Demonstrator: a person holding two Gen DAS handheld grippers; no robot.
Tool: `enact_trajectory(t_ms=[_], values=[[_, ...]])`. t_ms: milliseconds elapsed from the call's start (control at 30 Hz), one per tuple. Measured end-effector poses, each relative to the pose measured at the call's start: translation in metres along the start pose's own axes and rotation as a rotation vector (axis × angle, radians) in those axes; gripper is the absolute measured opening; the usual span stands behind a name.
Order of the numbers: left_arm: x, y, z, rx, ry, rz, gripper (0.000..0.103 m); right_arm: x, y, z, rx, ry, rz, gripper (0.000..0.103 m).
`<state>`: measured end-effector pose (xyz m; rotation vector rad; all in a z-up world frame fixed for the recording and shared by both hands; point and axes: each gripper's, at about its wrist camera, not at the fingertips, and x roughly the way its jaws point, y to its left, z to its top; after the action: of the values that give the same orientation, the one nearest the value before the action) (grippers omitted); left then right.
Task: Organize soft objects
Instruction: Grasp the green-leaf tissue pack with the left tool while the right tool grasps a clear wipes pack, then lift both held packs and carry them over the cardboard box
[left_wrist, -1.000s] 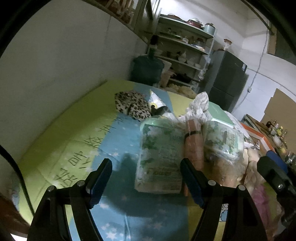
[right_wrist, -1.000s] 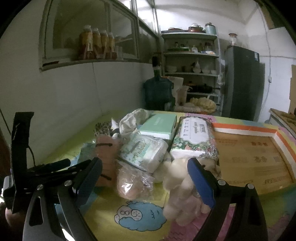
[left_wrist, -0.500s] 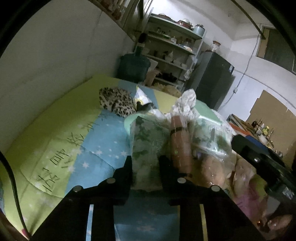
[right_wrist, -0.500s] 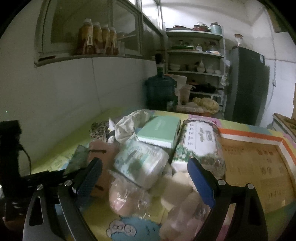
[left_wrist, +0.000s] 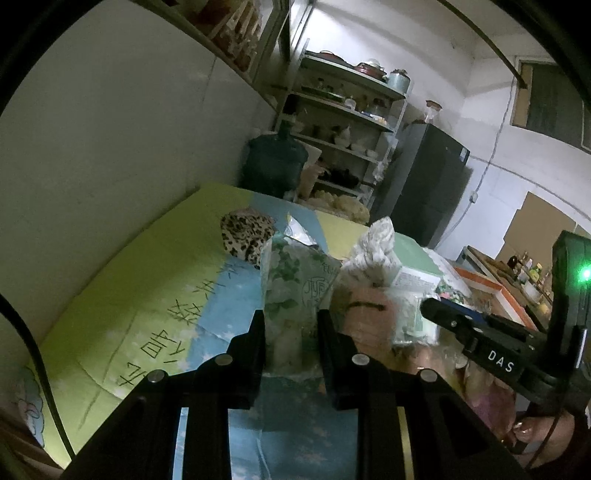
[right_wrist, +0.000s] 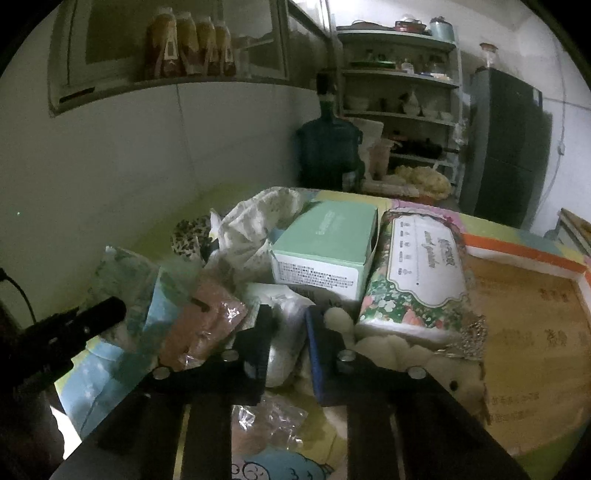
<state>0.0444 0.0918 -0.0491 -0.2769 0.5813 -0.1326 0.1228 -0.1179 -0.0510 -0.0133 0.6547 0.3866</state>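
Observation:
My left gripper (left_wrist: 291, 317) is shut on a green floral tissue pack (left_wrist: 295, 280) and holds it upright above the yellow and blue mat (left_wrist: 155, 295). Beside it lie a pinkish-brown pack (left_wrist: 365, 314) and a white cloth (left_wrist: 376, 243). In the right wrist view my right gripper (right_wrist: 290, 314) is closing on a white plastic-wrapped soft pack (right_wrist: 284, 347), which is squeezed between its pads. Around it sit the pinkish-brown pack (right_wrist: 203, 325), a mint-green box (right_wrist: 325, 243), a large floral tissue pack (right_wrist: 417, 280) and a cream plush toy (right_wrist: 388, 350).
A leopard-print cloth (left_wrist: 245, 232) lies further back on the mat. A wooden tray with an orange rim (right_wrist: 517, 254) is at the right. A water jug (right_wrist: 328, 151), shelves (right_wrist: 399, 74) and a dark fridge (right_wrist: 506, 147) stand behind. The wall runs along the left.
Both grippers went from wide open to shut. The left closed on the green floral pack and lifted it upright. The right moved forward into the pile and closed on the white pack.

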Motion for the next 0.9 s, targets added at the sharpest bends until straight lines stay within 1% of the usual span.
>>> enact_trajectory(t_ms=[167,467,700,900], values=[[-0.002,0.001,0.004,-0.004,-0.009,0.005,0.027,-0.009,0.003,0.001,-0.001,-0.039,0.011,0.013],[-0.012,-0.01,0.011,0.016,-0.043,-0.009,0.027,-0.041,0.0,0.011,-0.001,-0.137,0.02,0.012],[-0.019,-0.027,0.021,0.051,-0.067,-0.035,0.027,-0.069,-0.009,0.017,0.009,-0.201,0.011,0.012],[-0.02,-0.051,0.026,0.085,-0.074,-0.076,0.027,-0.095,-0.022,0.018,0.032,-0.255,-0.005,0.012]])
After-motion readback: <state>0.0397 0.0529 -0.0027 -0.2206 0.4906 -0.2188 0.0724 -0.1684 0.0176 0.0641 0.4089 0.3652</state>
